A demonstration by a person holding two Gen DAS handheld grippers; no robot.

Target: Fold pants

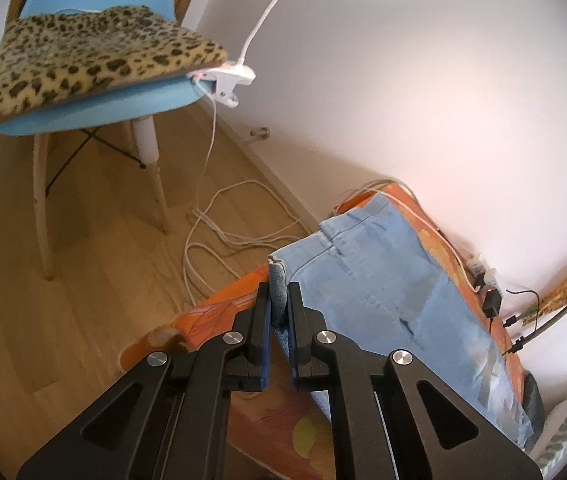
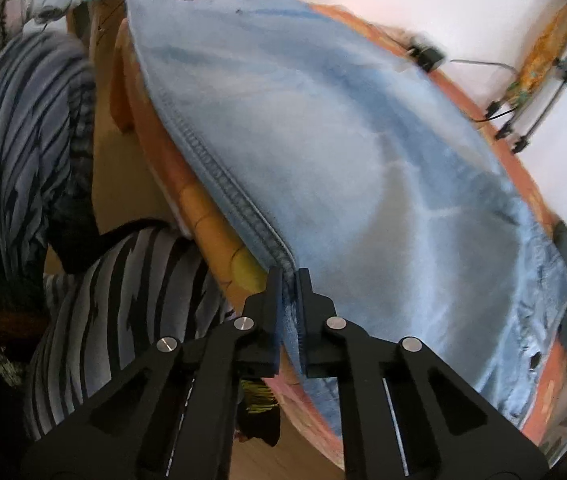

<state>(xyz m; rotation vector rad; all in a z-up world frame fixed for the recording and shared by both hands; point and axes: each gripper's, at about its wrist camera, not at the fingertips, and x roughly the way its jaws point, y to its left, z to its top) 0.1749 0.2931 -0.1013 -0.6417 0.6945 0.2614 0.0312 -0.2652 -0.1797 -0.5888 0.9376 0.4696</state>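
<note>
Pants (image 1: 387, 280) lie on the table (image 1: 219, 312) — chair (image 1: 95, 104) beyond, left.

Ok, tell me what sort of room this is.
Probably a room in a home: a wooden floor, a blue chair with a leopard-print cushion, and jeans on an orange cloth.

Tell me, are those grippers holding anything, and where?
Both hold the jeans: left gripper pinches a hem corner, right gripper the stitched side seam.
</note>
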